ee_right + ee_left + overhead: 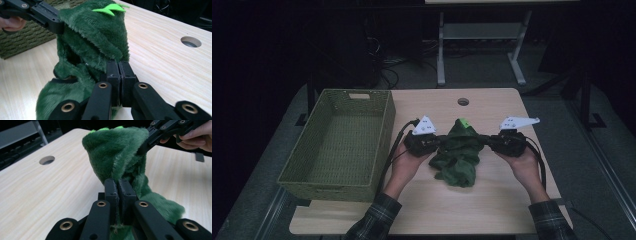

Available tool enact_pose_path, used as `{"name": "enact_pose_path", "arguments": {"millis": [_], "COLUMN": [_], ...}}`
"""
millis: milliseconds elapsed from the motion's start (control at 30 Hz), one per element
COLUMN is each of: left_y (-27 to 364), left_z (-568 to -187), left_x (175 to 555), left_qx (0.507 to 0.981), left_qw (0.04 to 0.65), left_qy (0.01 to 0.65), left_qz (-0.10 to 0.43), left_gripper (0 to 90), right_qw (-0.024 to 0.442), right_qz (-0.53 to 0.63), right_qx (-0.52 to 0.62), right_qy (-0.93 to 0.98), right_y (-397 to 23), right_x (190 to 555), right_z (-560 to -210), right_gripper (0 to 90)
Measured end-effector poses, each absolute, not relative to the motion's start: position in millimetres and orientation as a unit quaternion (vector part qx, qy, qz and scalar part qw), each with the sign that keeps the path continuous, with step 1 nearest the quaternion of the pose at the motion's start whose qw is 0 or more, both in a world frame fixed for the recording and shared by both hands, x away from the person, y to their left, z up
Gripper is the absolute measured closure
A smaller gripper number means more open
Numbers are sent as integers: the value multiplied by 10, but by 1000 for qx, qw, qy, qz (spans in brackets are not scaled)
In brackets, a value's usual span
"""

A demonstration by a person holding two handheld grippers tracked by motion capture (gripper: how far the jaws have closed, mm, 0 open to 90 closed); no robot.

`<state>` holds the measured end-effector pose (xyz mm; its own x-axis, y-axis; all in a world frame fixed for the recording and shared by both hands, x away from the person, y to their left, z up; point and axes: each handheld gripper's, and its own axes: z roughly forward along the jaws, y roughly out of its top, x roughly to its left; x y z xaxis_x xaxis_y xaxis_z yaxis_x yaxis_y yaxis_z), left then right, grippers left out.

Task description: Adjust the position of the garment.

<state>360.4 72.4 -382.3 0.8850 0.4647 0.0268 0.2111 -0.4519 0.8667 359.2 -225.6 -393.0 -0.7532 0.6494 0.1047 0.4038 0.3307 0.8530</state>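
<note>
tools left (438, 142) and right (484, 141) each clamp the green plush cloth (457, 155) above the table (492, 200).

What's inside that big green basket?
Nothing that I can see: the basket shows just its woven floor. Its near wall hides a strip of the floor along the front. The fuzzy green cloth is outside it, over the table.

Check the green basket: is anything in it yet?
Empty. The high view shows the green basket with bare woven floor; the green fleece garment hangs between both grippers over the table.
</note>
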Motion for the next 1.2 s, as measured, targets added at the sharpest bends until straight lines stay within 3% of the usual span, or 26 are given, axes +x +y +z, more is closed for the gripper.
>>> {"name": "enact_pose_path", "arguments": {"millis": [767,1200], "left_y": [855,823], "left_z": [-4169,-4492], "left_x": [3098,3017], "left_qx": [862,883], "left_qw": [472,441], "left_qy": [159,153], "left_qz": [93,55], "left_gripper": [866,866], "right_qw": [91,64], "right_qz": [452,423], "right_qx": [293,289], "right_qy": [838,856], "right_y": [-2241,-2177], "right_x": [2925,2814], "right_z": [-4194,-4429], "right_gripper": [877,877]}}
